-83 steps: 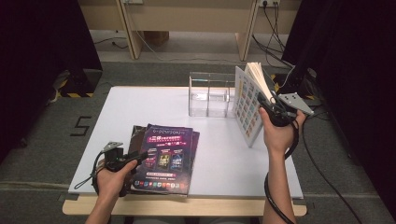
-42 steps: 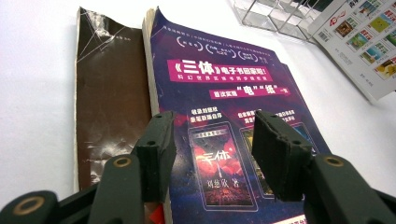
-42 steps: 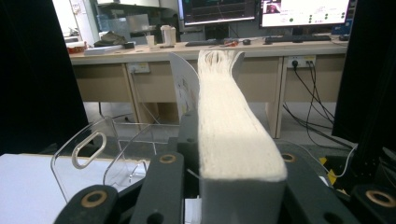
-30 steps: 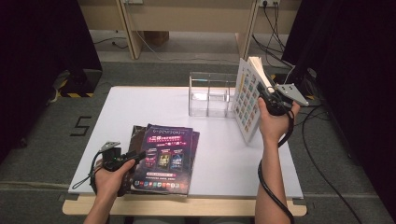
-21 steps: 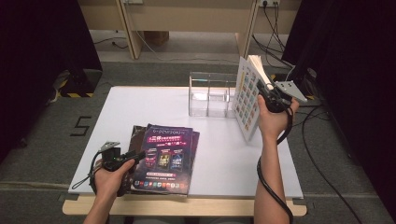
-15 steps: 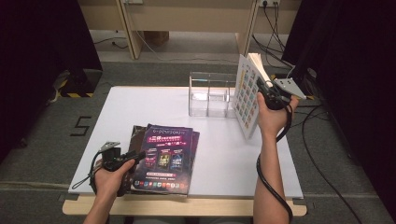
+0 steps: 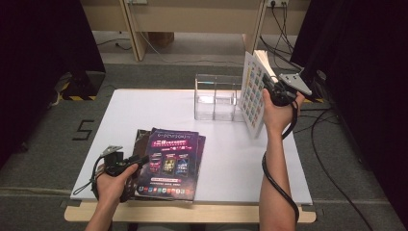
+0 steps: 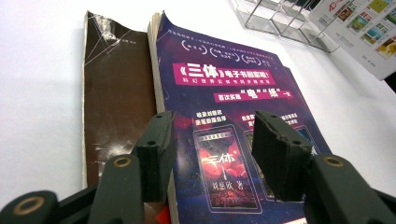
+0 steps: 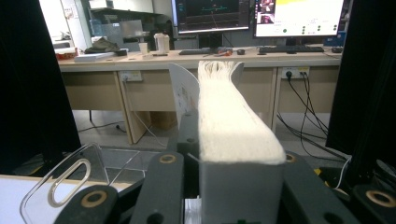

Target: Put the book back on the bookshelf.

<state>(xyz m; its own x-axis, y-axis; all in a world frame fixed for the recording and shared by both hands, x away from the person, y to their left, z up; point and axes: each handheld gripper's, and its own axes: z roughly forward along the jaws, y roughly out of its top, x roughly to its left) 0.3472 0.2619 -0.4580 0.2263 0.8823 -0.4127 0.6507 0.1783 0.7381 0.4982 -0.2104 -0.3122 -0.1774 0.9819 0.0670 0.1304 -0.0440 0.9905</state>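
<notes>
Currently right hand-held gripper [image 7: 267, 89] is clamped on a thick white book [image 7: 253, 98], held upright above the tabletop's [image 7: 231, 159] right side, just beside the clear acrylic organizer [image 7: 216, 98]. Left hand-held gripper [image 7: 132, 161] has its jaws apart, gripping nothing, over the near-left edge of the purple-covered book [image 7: 171, 161], which lies flat atop a brown book [image 7: 140, 142].

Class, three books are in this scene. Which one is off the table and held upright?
The white book with the grid of small pictures, clamped in the right gripper beside the clear organiser. The purple book and the brown book lie flat.
</notes>
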